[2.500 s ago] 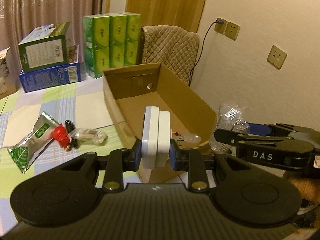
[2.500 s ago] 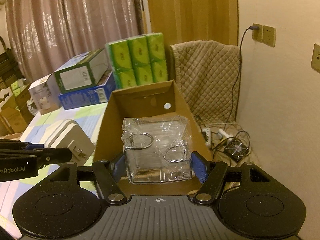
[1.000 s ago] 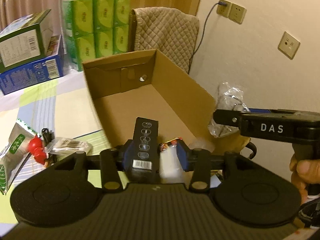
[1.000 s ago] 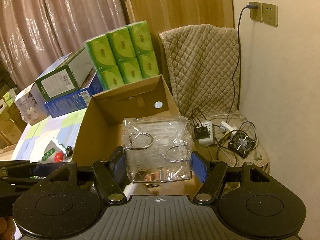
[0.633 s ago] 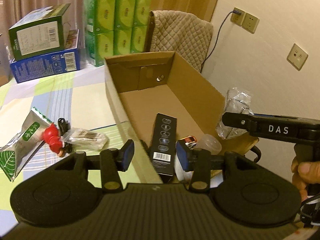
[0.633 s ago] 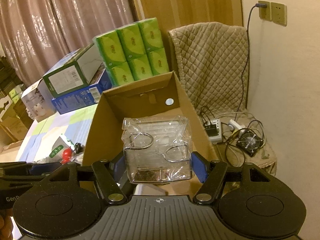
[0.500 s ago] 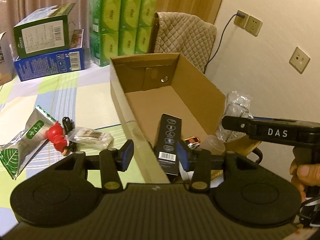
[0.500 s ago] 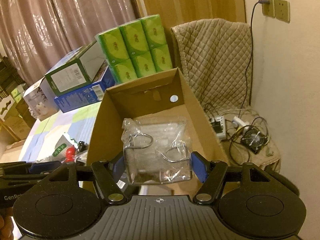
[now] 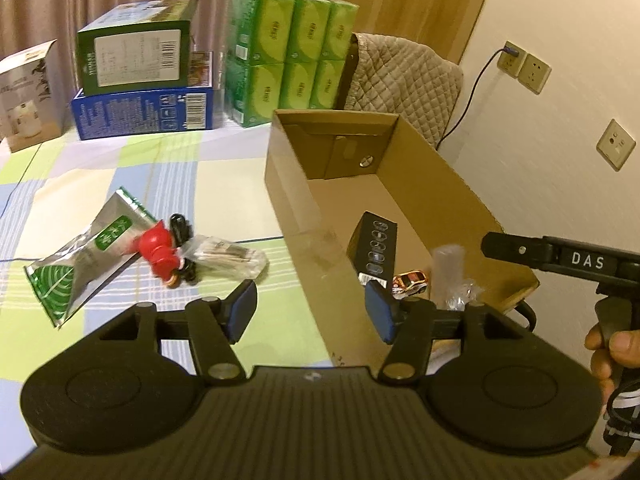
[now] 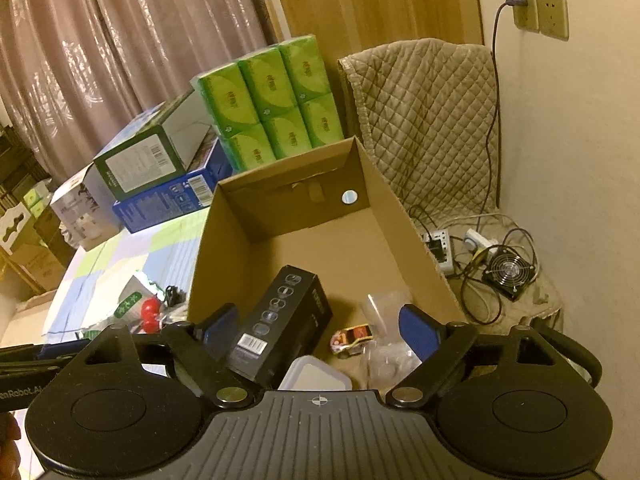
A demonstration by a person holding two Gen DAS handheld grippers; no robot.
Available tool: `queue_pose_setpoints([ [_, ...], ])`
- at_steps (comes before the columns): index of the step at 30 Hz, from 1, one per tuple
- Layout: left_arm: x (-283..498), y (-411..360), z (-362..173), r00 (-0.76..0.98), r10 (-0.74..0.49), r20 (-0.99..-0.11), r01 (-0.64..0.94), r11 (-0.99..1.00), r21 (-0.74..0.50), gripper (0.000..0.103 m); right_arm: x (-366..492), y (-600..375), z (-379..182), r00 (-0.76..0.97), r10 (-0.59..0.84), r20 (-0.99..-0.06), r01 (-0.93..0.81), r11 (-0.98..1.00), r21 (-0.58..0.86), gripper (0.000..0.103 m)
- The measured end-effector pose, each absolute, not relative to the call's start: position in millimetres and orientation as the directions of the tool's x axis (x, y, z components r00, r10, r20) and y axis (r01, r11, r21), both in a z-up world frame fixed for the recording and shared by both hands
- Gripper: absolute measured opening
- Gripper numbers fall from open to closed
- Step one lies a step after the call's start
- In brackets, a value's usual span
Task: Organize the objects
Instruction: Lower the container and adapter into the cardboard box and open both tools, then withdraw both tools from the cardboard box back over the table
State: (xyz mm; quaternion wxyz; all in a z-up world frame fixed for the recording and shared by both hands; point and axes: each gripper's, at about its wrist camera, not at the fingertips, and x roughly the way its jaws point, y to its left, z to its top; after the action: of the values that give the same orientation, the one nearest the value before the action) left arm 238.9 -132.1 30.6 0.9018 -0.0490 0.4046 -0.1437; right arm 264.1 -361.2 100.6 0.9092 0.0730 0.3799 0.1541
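An open cardboard box (image 9: 444, 184) (image 10: 376, 196) holds a black carton (image 10: 280, 324) (image 9: 372, 248), a toy car (image 10: 352, 336) (image 9: 410, 280), a white charger (image 10: 316, 374) and a clear plastic packet (image 10: 380, 344) (image 9: 450, 276). My left gripper (image 9: 312, 308) is open and empty, over the box's near left wall. My right gripper (image 10: 316, 328) is open and empty above the box's near end; it shows in the left wrist view (image 9: 560, 258). On the checked cloth lie a foil pouch (image 9: 86, 248), a red figure (image 9: 160, 254) and a small clear bag (image 9: 224, 258).
Green tissue packs (image 9: 286, 62), a green carton on a blue carton (image 9: 140, 92) and a grey box (image 9: 28, 92) stand at the table's back. A quilted chair (image 10: 424, 120) is behind the box. A power strip, cables and a small fan (image 10: 508, 272) lie on the floor to the right.
My left gripper let go of the white charger into the box, opened and pulled back left. My right gripper opened and dropped the clear plastic packet into the box.
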Motion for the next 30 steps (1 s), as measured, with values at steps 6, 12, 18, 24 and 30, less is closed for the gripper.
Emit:
queue_pose_setpoints([
  [6, 221, -119, 38, 0.642, -0.287, -0.711, 0.204, 0.958, -0.203, 0.061, 248, -354, 109, 0.661, 0.35, -0.664, -0.243, 0.937, 0.252, 0.084],
  [12, 205, -108, 52, 0.661, -0.276, -0.697, 0.197, 0.961, -0.194, 0.067, 233, -347, 119, 0.663, 0.365, -0.654, -0.263, 0.931, 0.253, 0.084],
  [18, 191, -93, 62, 0.684, -0.259, -0.682, 0.18, 0.966, -0.186, 0.074, 219, -335, 129, 0.661, 0.383, -0.645, -0.294, 0.923, 0.247, 0.084],
  [24, 178, -64, 63, 0.703, -0.217, -0.678, 0.131, 0.976, -0.176, 0.082, 205, -319, 134, 0.658, 0.408, -0.633, -0.328, 0.912, 0.247, 0.084],
  [30, 167, -31, 57, 0.714, -0.163, -0.681, 0.072, 0.985, -0.159, 0.093, 196, -290, 132, 0.637, 0.444, -0.63, -0.384, 0.892, 0.24, 0.084],
])
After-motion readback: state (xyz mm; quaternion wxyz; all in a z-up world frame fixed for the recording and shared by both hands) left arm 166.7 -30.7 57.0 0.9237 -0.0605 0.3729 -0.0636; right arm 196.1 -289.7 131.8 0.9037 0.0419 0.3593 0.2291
